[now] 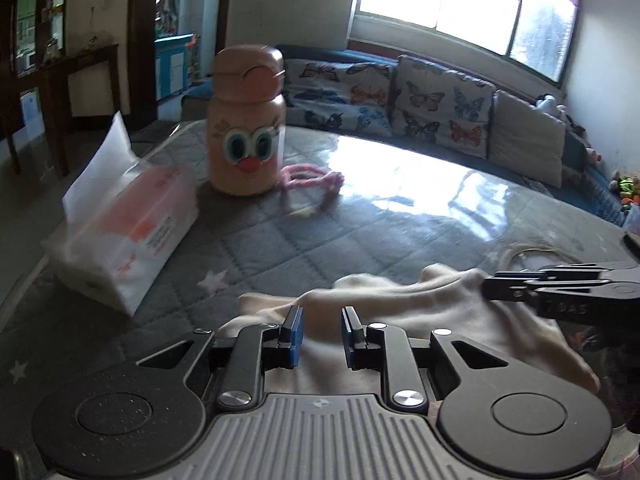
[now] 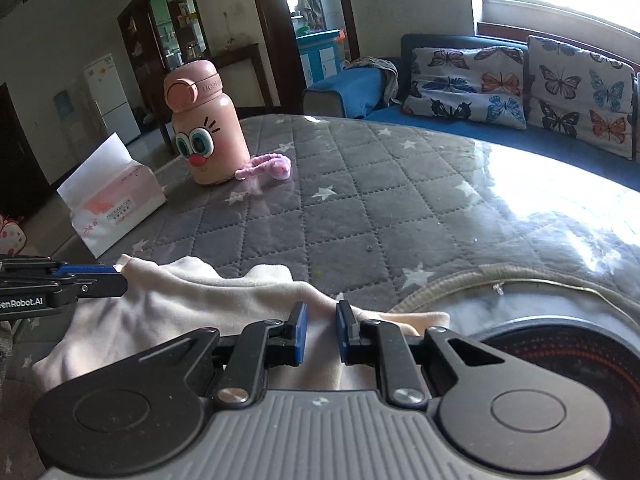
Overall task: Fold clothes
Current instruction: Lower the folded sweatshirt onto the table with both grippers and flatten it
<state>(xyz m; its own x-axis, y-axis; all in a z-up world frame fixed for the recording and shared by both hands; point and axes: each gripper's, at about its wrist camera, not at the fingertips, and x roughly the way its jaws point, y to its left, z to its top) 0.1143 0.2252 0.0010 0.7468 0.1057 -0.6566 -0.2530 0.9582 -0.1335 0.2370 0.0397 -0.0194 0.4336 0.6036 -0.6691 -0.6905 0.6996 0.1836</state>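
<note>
A cream garment (image 1: 400,308) lies bunched on the grey quilted table cover (image 1: 304,240); it also shows in the right wrist view (image 2: 192,300). My left gripper (image 1: 321,320) is open, its blue pads a narrow gap apart over the cloth's near edge. My right gripper (image 2: 321,316) is open too, with a fold of cloth rising between its pads. In the left wrist view the right gripper (image 1: 560,284) reaches in from the right over the garment. In the right wrist view the left gripper (image 2: 80,276) reaches in from the left at the cloth's corner.
A pink bottle with a cartoon face (image 1: 246,120) stands at the far left, with a pink cord (image 1: 316,180) beside it. A tissue pack (image 1: 124,236) lies at the left edge. A round dark object (image 2: 560,360) sits at right. A sofa with butterfly cushions (image 1: 440,104) lies beyond.
</note>
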